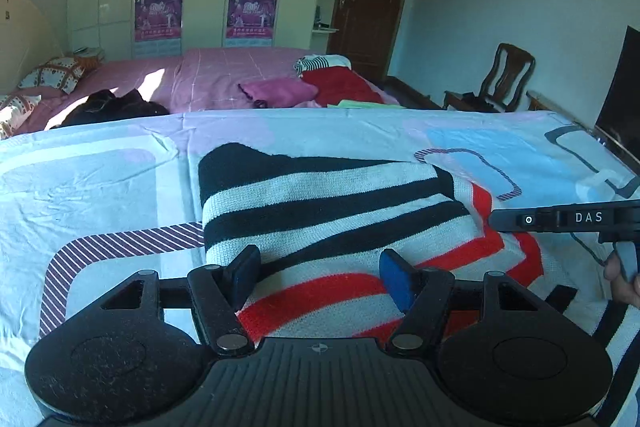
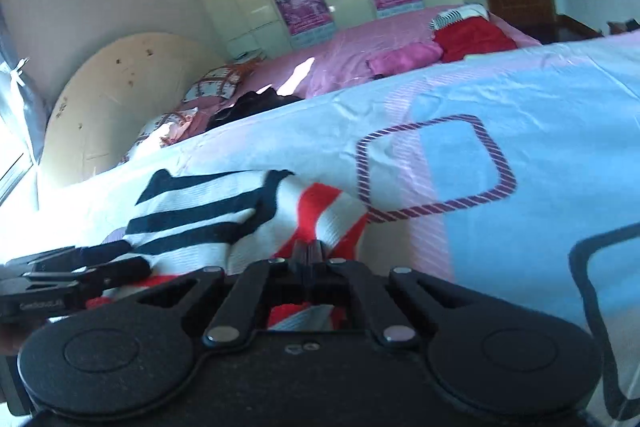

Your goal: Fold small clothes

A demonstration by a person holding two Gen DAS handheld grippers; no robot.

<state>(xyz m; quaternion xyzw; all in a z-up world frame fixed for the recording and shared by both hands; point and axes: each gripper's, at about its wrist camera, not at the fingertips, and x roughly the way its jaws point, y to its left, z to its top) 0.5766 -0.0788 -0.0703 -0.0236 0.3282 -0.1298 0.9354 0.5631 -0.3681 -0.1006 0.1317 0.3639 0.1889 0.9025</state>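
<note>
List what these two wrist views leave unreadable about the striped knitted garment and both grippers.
- Striped knitted garment: its near edge is hidden behind the left gripper body in the left wrist view, and its right side is cut off by the frame edge.
- Right gripper: shut, but whether it pinches knit is unclear; the right wrist view is blurred and the fingers cover the spot.
- Garment type: unclear, since it lies folded.

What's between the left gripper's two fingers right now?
In the left wrist view, the striped sweater lies between the left gripper's open fingers; nothing else.
</note>
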